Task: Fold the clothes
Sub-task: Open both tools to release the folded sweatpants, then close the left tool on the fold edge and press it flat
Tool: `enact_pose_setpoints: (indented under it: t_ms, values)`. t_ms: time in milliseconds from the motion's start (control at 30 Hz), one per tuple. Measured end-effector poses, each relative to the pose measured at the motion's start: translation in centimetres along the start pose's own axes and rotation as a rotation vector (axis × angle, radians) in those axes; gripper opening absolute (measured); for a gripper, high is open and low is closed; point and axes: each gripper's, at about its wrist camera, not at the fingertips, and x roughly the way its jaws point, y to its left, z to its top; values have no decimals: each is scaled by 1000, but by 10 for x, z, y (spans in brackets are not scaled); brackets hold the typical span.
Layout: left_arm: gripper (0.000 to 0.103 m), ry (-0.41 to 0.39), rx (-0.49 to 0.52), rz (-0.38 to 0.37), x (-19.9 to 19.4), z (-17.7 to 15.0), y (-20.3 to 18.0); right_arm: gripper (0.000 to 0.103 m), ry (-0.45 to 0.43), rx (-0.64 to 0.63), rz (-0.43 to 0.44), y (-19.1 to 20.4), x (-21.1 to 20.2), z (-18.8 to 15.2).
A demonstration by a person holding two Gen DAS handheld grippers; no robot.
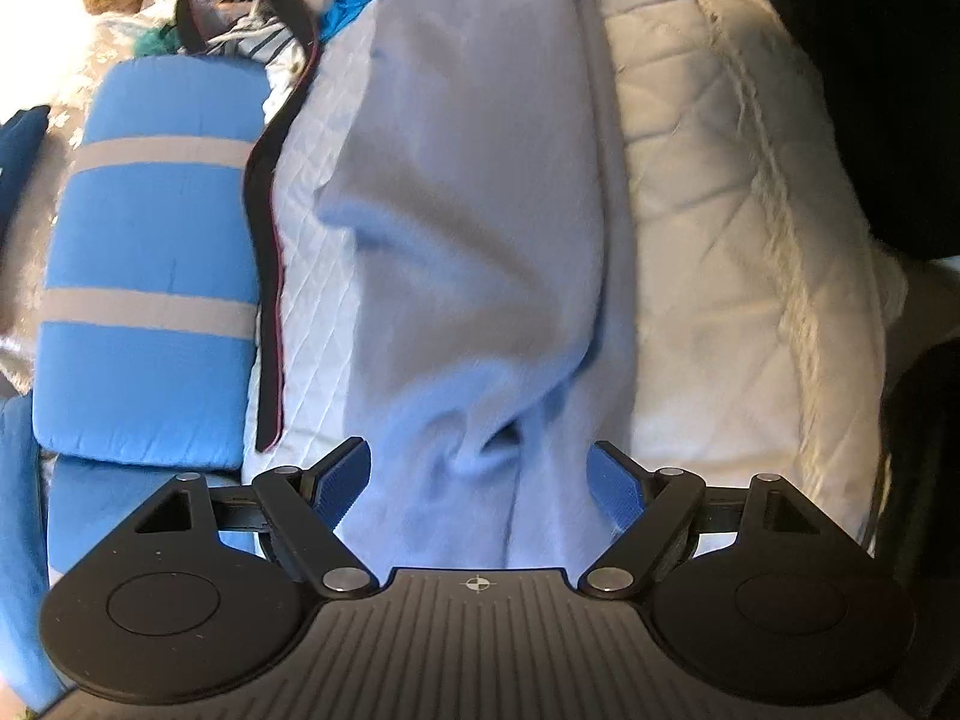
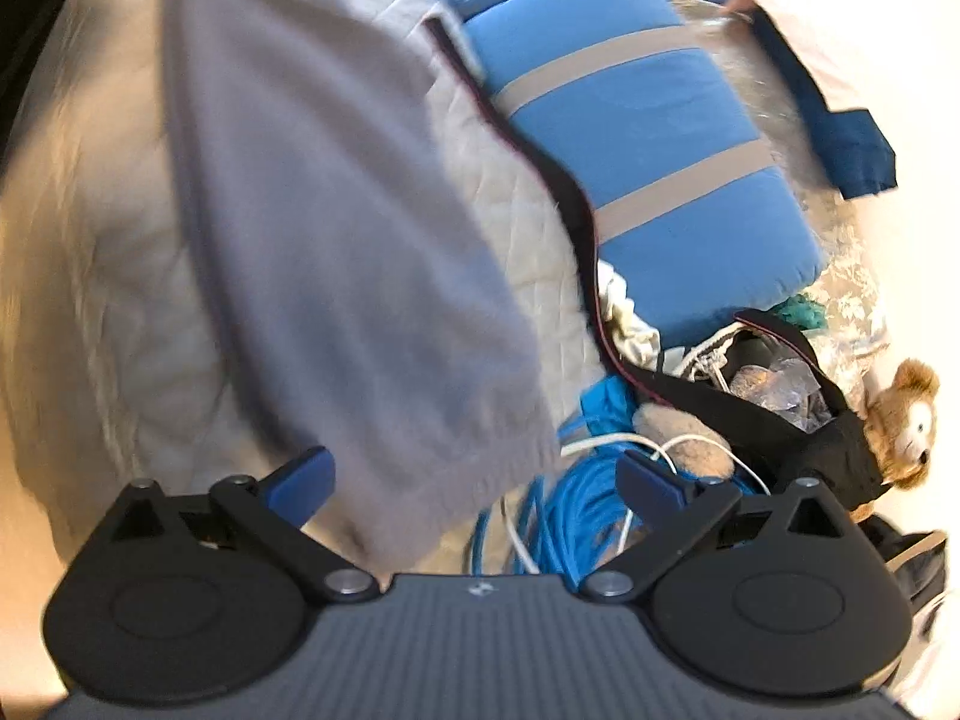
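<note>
Across the left wrist view, a pale lavender garment [image 1: 480,192] lies lengthwise on a quilted white bedspread [image 1: 708,192]. Bare quilt runs along its right side up to the corded bed edge [image 1: 774,204]; on the left a dark-trimmed strip [image 1: 264,252] and a blue striped cushion [image 1: 156,276] close in. The left gripper [image 1: 480,483] stands wide open, with bunched garment cloth between its blue fingers [image 1: 339,483], gripping nothing.

Seen from the right wrist, the garment's hem [image 2: 468,480] ends just before the right gripper [image 2: 474,480], also spread wide and holding nothing. Coiled blue cable [image 2: 576,510], a white cord [image 2: 654,444], a black bag [image 2: 780,414] and a teddy bear [image 2: 906,414] crowd the right side; open quilt lies left.
</note>
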Motion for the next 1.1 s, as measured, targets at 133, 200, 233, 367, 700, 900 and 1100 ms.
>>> enact_pose_setpoints:
  t_ms: [133, 200, 233, 367, 700, 900, 1100]
  values:
    - [79, 0, -86, 15, 3, -25, 13, 103, -62, 47, 44, -15, 2, 27]
    - [79, -1, -137, 23, 5, -37, 20, 103, -88, 59, 52, -23, 8, 42]
    - [79, -1, -163, 26, 5, -43, 24, 103, -101, 71, 60, -27, 11, 51]
    - [79, 21, -217, 69, 10, -60, 30, 103, -133, 118, 85, -40, 28, 88]
    - [75, 86, -150, 186, 19, -80, 1, 103, -255, 252, 142, -36, 5, 208]
    - [4, 74, -166, 190, 17, -85, -2, 103, -219, 234, 250, 13, -10, 254]
    - [3, -2, -190, 162, -3, -99, 5, 103, -171, 95, 320, 78, -3, 267]
